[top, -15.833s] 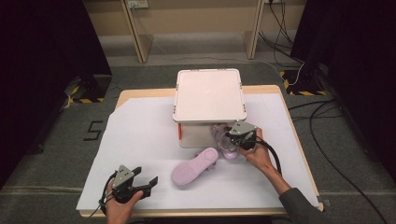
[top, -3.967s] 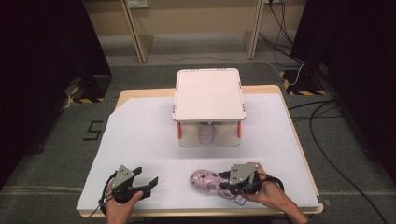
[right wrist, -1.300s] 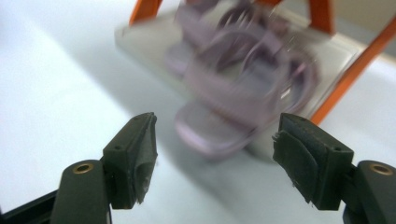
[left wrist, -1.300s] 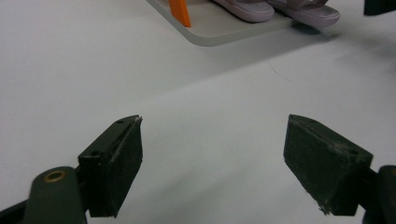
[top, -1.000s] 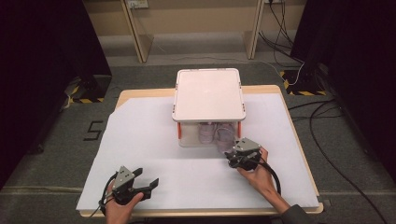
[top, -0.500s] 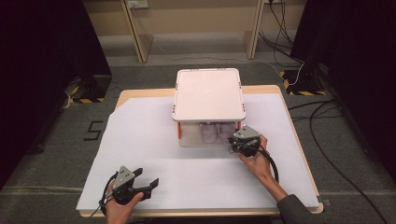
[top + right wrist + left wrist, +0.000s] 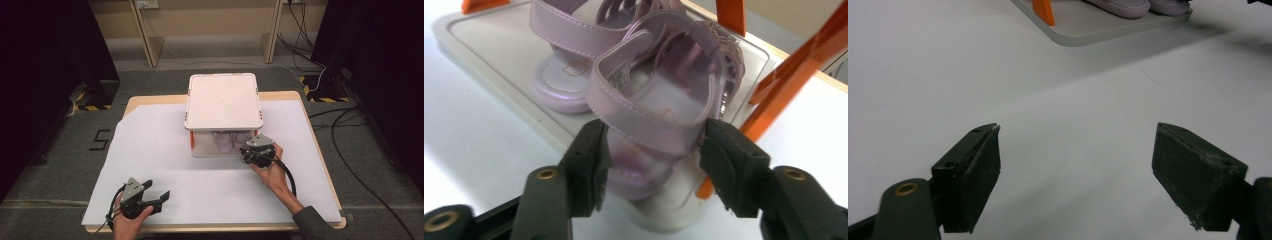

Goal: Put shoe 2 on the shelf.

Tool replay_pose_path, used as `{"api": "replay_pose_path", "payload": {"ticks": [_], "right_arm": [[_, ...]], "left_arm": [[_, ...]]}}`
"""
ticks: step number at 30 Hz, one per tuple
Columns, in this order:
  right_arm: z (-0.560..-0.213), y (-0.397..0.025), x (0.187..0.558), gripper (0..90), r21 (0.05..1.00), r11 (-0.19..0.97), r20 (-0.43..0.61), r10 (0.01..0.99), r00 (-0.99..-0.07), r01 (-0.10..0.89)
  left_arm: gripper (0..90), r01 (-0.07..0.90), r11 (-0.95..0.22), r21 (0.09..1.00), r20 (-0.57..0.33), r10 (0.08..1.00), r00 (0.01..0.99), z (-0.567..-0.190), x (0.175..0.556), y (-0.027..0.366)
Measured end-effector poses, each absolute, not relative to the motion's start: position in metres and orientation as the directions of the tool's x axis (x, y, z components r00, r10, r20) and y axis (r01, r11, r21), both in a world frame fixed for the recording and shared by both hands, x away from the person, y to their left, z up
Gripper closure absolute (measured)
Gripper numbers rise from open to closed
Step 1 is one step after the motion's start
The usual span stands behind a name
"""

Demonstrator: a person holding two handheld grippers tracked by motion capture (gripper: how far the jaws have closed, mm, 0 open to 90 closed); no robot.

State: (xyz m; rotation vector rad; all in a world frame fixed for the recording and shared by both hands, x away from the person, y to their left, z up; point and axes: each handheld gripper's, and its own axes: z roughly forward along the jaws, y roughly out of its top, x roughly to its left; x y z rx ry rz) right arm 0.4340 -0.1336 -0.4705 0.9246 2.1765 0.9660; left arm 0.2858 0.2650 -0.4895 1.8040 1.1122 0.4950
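A small rack with a white top and orange legs stands at the middle back of the table. On its lower shelf lies a pink sandal. A second pink sandal rests beside it at the shelf's front right corner, heel outward. My right gripper is shut on that sandal's heel strap, one jaw on each side. From above, the right gripper sits at the rack's front right. My left gripper rests open near the front left edge, nothing between its jaws.
White paper covers the wooden table. The rack's shelf edge and one orange leg lie far ahead of the left gripper. Dark curtains, cables and grey floor surround the table.
My right gripper carried the second sandal from the table's front up to the rack and has pushed it onto the lower shelf beside the first. The left gripper has stayed put.
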Motion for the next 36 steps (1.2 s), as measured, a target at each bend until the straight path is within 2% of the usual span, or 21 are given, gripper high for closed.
{"api": "replay_pose_path", "payload": {"ticks": [4,7,11,14,17,24,29,35,36], "right_arm": [[-0.463,-0.143,0.424,44.7,0.794,0.472,-0.148,0.76,-0.633,0.382],[-0.468,-0.142,0.42,45.1,0.771,0.508,-0.171,0.746,-0.644,0.384],[-0.475,-0.138,0.427,48.0,0.765,0.535,-0.24,0.754,-0.611,0.359],[-0.475,-0.137,0.429,47.6,0.767,0.529,-0.231,0.755,-0.613,0.363],[-0.478,-0.131,0.435,47.3,0.764,0.541,-0.275,0.766,-0.581,0.351],[-0.477,-0.132,0.437,46.8,0.771,0.529,-0.265,0.773,-0.576,0.354],[-0.467,-0.14,0.422,42.5,0.785,0.512,-0.223,0.758,-0.612,0.348],[-0.459,-0.165,0.394,35.3,0.824,0.393,-0.045,0.764,-0.644,0.409],[-0.459,-0.165,0.394,35.3,0.824,0.393,-0.045,0.764,-0.644,0.409]], "left_arm": [[19.3,0.475,-0.166,0.864,-0.119,0.849,0.514,-0.489,0.285,0.265],[19.3,0.476,-0.167,0.864,-0.12,0.849,0.515,-0.489,0.285,0.264],[19.3,0.475,-0.167,0.864,-0.118,0.849,0.514,-0.489,0.285,0.264],[19.3,0.477,-0.163,0.864,-0.122,0.85,0.512,-0.489,0.286,0.264],[19.3,0.479,-0.172,0.861,-0.119,0.848,0.517,-0.489,0.286,0.263],[19.3,0.478,-0.163,0.863,-0.123,0.85,0.512,-0.489,0.286,0.265],[19.3,0.475,-0.166,0.864,-0.12,0.848,0.516,-0.489,0.285,0.264],[19.3,0.475,-0.168,0.864,-0.119,0.848,0.516,-0.488,0.285,0.264],[19.3,0.475,-0.168,0.864,-0.119,0.848,0.516,-0.488,0.285,0.264]]}}
